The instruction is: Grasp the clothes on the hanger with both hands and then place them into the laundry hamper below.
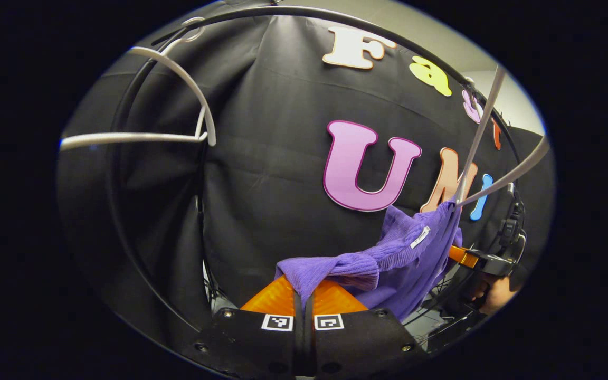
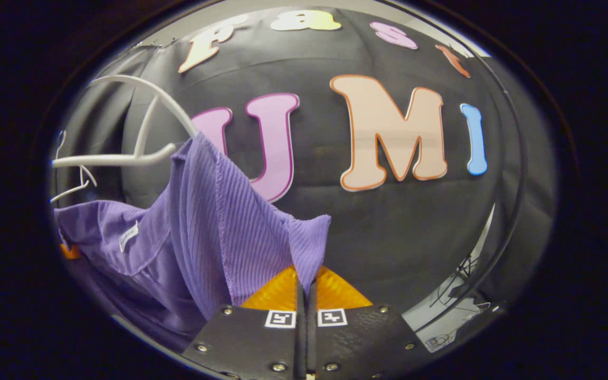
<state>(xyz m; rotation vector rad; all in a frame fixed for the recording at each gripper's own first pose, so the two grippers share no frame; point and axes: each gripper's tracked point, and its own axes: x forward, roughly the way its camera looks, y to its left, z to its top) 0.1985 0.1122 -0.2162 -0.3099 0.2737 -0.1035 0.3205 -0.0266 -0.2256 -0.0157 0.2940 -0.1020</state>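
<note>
A purple ribbed garment (image 1: 388,258) stretches between both grippers. In the left gripper view my left gripper (image 1: 304,293) is shut on one corner of it, and the cloth rises to the right where it still catches on a white hanger (image 1: 494,179). Farther right, the right gripper (image 1: 486,261) and the hand holding it show past the cloth. In the right gripper view my right gripper (image 2: 305,285) is shut on another corner of the garment (image 2: 203,221), which drapes off the end of the white hanger (image 2: 140,153) at the left.
An empty white hanger (image 1: 177,105) hangs from the black curved rail (image 1: 293,11) at the upper left of the left gripper view. A second small hanger (image 2: 74,187) shows at the left in the right gripper view. Black wire framing (image 2: 467,279) sits low right.
</note>
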